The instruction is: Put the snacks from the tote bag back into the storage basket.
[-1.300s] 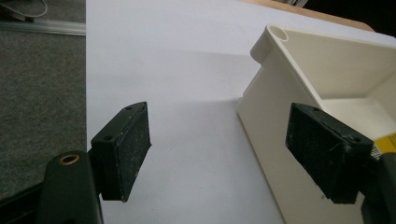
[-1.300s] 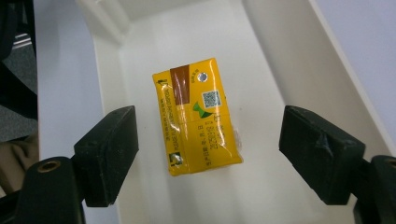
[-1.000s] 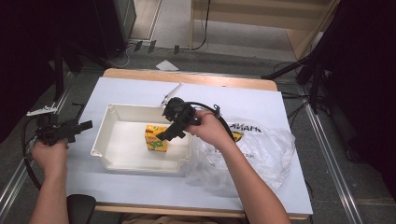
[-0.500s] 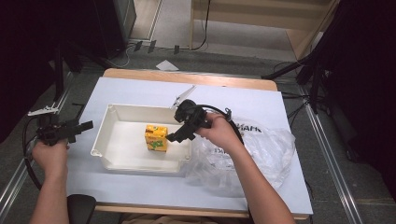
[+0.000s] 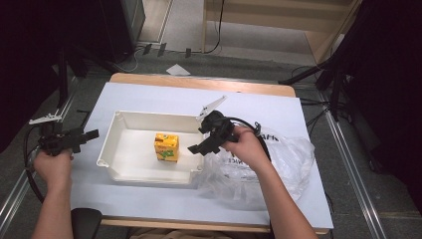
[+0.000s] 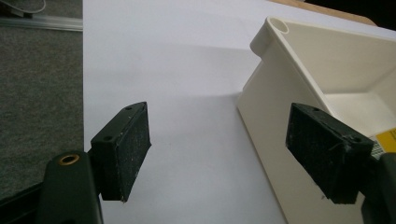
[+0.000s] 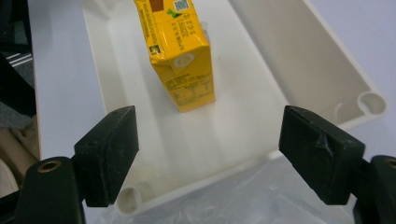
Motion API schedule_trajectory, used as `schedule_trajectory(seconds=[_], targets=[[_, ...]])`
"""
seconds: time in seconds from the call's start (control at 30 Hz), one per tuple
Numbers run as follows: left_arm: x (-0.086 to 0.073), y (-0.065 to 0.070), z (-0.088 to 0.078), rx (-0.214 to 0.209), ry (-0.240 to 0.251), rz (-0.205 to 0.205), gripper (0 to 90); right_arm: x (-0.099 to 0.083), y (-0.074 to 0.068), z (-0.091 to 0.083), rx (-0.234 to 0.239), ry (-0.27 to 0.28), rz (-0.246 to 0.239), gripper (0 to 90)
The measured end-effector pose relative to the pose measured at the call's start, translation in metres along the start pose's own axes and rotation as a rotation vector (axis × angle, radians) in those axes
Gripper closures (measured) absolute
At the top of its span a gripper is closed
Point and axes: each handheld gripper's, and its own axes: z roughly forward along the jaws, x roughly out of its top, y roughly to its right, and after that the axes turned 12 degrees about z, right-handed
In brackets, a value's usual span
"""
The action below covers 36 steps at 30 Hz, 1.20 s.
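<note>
A yellow juice carton point(image 5: 165, 148) stood upright inside the white plastic tray point(image 5: 130, 170). The right gripper point(image 5: 199, 148) hovered at the carton's 3 o'clock, jaws wide, empty. The left gripper point(image 5: 93, 133) waited at the tray's 9 o'clock, jaws wide.

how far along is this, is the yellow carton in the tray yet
Done: the yellow drink carton stands upright in the white plastic tray. In hand: nothing; the right gripper is open beside the carton, and the left gripper is open outside the tray. Left: possibly more from the clear plastic bag.
</note>
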Motion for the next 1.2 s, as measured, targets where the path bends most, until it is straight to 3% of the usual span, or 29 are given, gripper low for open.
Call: schedule_trajectory(seconds=[0.7, 1.2], targets=[[-0.001, 0.000, 0.000, -0.010, 0.002, 0.003, 22.8, -0.042, 0.027, -0.034, -0.075, 0.059, 0.084, 21.1], [-0.001, -0.001, 0.001, -0.017, -0.013, 0.000, 22.8, -0.069, 0.056, -0.049, -0.109, 0.085, 0.149, 21.1]])
